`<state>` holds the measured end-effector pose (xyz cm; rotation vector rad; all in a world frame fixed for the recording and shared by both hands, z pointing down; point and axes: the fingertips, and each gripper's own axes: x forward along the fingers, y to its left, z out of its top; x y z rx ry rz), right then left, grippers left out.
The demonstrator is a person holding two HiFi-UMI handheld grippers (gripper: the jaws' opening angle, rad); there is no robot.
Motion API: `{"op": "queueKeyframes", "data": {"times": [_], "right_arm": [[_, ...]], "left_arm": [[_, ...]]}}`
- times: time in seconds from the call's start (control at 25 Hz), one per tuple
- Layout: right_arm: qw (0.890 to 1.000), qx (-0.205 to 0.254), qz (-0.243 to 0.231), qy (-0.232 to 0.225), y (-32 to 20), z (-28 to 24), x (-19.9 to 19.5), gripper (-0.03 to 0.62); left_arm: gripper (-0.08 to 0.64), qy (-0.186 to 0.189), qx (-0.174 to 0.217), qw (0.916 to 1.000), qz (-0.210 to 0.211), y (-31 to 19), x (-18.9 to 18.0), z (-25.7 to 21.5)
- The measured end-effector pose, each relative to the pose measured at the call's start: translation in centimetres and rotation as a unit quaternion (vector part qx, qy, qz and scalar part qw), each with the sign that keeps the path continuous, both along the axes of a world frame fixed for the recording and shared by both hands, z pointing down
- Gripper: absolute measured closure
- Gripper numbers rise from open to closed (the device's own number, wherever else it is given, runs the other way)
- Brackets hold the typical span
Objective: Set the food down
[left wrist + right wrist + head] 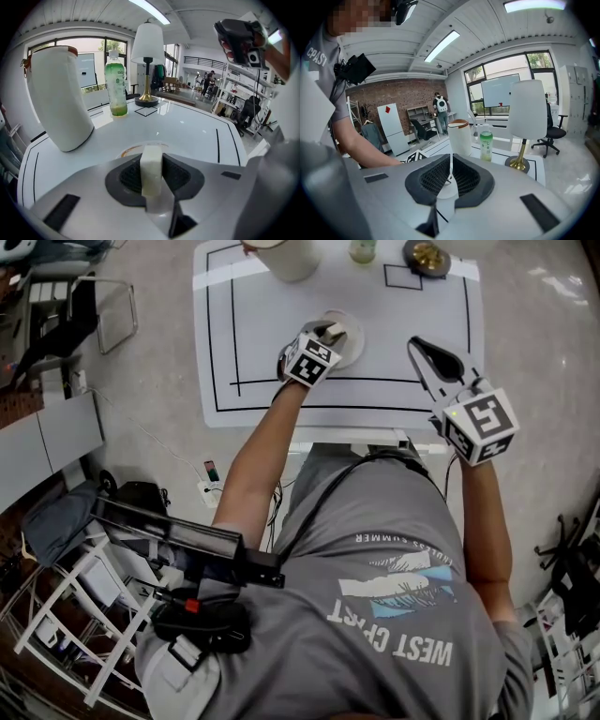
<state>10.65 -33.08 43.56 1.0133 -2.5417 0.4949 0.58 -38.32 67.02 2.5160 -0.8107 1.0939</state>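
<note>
- Clamped between the jaws of our left gripper (323, 337) is the food (151, 168), a pale, squarish block standing on end; the pads press on both its flat sides, so it has not been let go.
- Just beyond the block we see the plate (354, 345), and the head view puts the gripper's tips over the plate's near-left part. We cannot tell whether the block's bottom edge touches the plate or hangs just above it.
- We judge the carrying to be nearly done. What is left is to lower the last bit, if any, part the jaws and draw the gripper back off the plate without tipping the block.
- What shows of the plate holds nothing else: a pale round face with a brownish line near the rim. The gripper hides the rest.
- Our right gripper (450, 176) hangs to the right of the plate, well apart from it, with its jaws drawn together on nothing. It has no part in this step as far as we can see.
- Beyond the plate and to its left stands a tall white canister (58, 98) with a brown rim; its contents are hidden from us.
- Straight beyond the plate is a capped green bottle (116, 84), with green liquid showing in its lower part.
- Beyond the plate and to its right is a lamp (147, 56) on a brass foot, beside a black square marked on the white worktop (403, 324).
</note>
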Motion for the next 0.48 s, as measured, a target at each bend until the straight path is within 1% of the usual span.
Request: {"op": "queueKeyframes", "data": {"times": [0.12, 0.28, 0.48], "right_arm": [[1.0, -0.002, 0.0, 0.0, -0.27, 0.15, 0.01, 0.581], [1.0, -0.005, -0.003, 0.0, -0.57, 0.51, -0.19, 0.581], [1.0, -0.007, -0.006, 0.002, -0.88, 0.57, -0.61, 0.581]], "left_arm": [[0.459, -0.012, 0.01, 0.9999, 0.007, -0.32, 0.19, -0.03], [0.459, -0.043, 0.03, 0.9983, 0.027, -0.52, 0.49, 0.13], [0.459, -0.083, 0.066, 0.9929, 0.055, -0.31, 0.6, 0.18]]}}
